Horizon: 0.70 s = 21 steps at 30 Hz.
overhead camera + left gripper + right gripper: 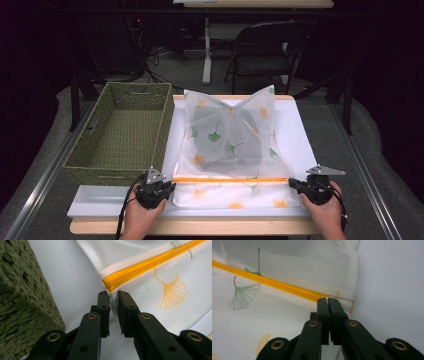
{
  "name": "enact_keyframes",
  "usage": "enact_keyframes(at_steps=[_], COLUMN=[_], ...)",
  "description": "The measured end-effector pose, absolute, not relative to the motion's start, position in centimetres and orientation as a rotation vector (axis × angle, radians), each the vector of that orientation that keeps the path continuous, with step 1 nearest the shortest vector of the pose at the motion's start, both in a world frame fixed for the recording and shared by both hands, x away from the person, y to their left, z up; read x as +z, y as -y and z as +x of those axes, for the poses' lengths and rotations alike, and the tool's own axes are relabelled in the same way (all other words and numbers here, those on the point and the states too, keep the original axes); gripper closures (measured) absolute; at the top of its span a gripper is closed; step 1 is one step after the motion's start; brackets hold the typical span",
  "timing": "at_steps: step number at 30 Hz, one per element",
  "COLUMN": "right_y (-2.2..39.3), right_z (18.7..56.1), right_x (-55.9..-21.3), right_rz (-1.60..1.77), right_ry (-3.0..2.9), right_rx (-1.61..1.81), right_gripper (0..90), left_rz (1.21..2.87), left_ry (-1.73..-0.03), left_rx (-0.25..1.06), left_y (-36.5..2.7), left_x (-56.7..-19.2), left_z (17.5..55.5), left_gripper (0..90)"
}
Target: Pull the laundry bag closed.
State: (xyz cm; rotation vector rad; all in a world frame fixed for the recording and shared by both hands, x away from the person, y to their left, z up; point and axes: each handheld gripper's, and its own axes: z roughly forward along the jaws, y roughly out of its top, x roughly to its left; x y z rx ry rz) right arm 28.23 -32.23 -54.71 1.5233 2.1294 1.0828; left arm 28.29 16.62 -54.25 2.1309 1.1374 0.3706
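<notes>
Left gripper (167,187) at the near left corner of the mesh laundry bag (230,150), jaws a little apart with the bag's edge running between them just below the end of the orange zipper (140,272); pads not plainly pressing the cloth, so more a loosened hold than a clamp. Right gripper (295,184) at the opposite end of the zipper line, jaws almost together with only a thin slit, a sliver of the bag's hem in that slit (327,299); hard to say whether pinched or merely touched.

Bag spread on the white board (300,135), printed with green and yellow ginkgo leaves, far half puffed up into a tent, near flap flat toward the person. Green woven basket (125,130) just beside the bag on the left, nothing visible inside.

Step in hand, by judgement: corners at the zipper ends set down, grips easing after flattening or folding. Next move likely calls for wider jaws, a clean retreat without dragging the cloth, then fresh grips on the raised far half for folding down, or on the whole bag for a lift into the basket.
</notes>
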Motion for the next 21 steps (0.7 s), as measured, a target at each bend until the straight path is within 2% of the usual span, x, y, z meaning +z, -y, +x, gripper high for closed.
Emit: enact_keyframes(at_steps=[21], right_y=[31.66], right_z=[27.71], right_x=[-53.95], right_rz=[1.481], right_ry=[-2.109], right_rx=[1.086], right_gripper=[70.4], left_rz=[2.082], left_ry=[-1.144], left_rx=[0.350], left_y=[-17.31], left_x=[-53.64], left_z=[27.69], left_gripper=[65.5])
